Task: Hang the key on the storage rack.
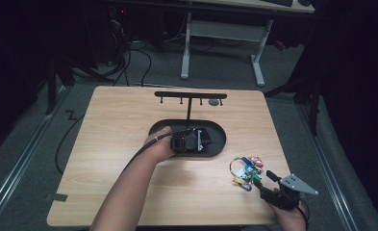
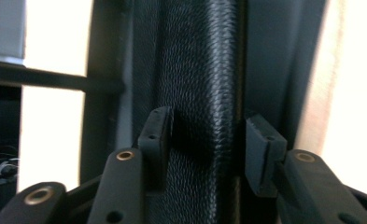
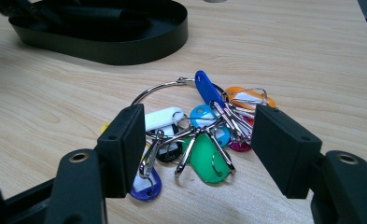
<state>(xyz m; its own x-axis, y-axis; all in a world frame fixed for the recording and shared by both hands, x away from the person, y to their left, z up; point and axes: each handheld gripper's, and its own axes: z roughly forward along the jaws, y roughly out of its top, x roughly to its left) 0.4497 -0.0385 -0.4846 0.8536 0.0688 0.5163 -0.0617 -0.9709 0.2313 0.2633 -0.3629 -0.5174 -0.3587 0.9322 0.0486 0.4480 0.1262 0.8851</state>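
A black key stand has a T-shaped hook bar (image 1: 190, 95) rising from an oval tray base (image 1: 219, 140), whose wall (image 3: 125, 46) also appears in the right gripper view. My left gripper (image 1: 189, 140) lies over the base; in the left gripper view its jaws (image 2: 207, 135) press on either side of a textured black strip (image 2: 200, 70) of the base. A metal ring with several coloured key tags (image 1: 246, 171) lies on the table at the front right. My right gripper (image 1: 262, 179) stands open just in front of it, its jaws flanking the bunch of tags (image 3: 204, 135).
The wooden table (image 1: 119, 125) has bare room at left and front. A small grey object (image 1: 214, 102) lies near the hook bar. Beyond the far edge stand a white desk frame (image 1: 220, 33) and cables on the floor.
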